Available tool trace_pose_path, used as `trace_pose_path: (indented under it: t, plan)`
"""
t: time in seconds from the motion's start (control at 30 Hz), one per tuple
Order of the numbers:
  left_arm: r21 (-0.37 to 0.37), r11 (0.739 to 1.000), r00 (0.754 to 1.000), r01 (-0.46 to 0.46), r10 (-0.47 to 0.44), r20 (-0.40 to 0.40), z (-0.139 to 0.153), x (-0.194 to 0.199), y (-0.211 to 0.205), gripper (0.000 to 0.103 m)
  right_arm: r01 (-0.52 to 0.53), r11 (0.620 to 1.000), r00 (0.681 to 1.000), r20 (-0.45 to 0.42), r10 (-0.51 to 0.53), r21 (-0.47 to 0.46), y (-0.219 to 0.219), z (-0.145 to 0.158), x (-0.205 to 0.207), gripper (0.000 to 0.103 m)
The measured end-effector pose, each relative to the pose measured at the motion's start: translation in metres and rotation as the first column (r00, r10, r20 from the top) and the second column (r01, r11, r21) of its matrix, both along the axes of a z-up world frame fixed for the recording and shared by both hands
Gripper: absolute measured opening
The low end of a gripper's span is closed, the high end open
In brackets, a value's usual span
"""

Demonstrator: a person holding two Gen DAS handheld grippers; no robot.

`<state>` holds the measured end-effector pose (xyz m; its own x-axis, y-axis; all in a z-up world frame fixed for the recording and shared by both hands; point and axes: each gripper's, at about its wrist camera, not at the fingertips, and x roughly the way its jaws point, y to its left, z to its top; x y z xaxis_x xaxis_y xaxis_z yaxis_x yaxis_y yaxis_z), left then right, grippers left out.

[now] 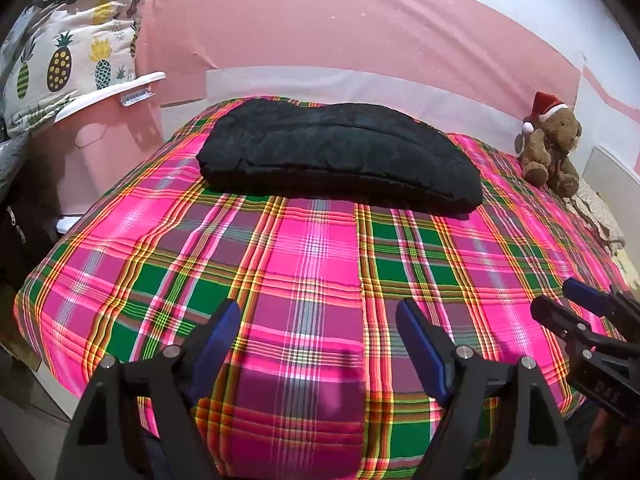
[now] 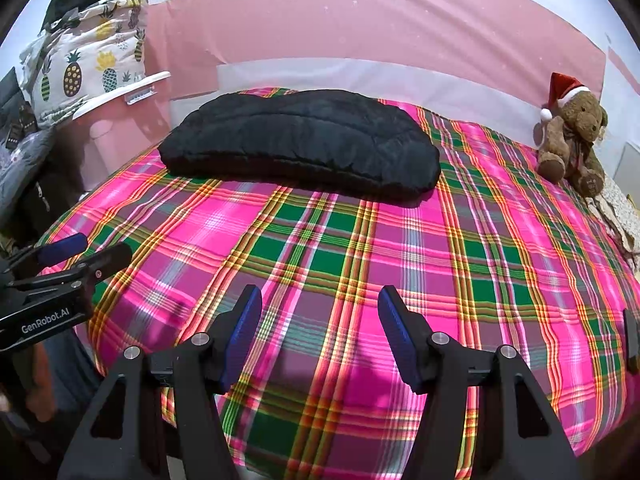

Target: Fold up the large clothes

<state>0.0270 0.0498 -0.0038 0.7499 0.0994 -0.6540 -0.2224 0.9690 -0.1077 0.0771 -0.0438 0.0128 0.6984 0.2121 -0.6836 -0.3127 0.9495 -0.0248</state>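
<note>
Black and puffy, the quilted padded garment (image 1: 340,152) lies in a folded bundle at the far side of the bed, resting on the pink, green and yellow plaid bedspread (image 1: 312,264), close to the pink wall (image 1: 340,24). My left gripper (image 1: 318,344) hangs above the near part of the bedspread with its blue-padded fingers (image 1: 218,344) spread wide and nothing between them. My right gripper (image 2: 320,328) is beside it, likewise released, its blue pads (image 2: 394,332) parted over bare plaid. Both are well apart from the black bundle (image 2: 300,140). In the far right corner a brown teddy bear in a red Santa hat (image 1: 550,144) sits on the bedspread. At the left, a pineapple-print fabric bag (image 1: 76,52) sits on a white-rimmed pink bin (image 1: 116,124) beside the bed.
</note>
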Motion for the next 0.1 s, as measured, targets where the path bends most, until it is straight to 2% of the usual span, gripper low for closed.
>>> trace_pose_path:
  t: [0.1]
  plan:
    - [0.0,1.0,1.0,0.001,-0.001,-0.002,-0.0002,0.0008,-0.0012,0.082,0.0,1.0,1.0,0.0,0.0,0.003,-0.0019,-0.0013,0.0022,0.061]
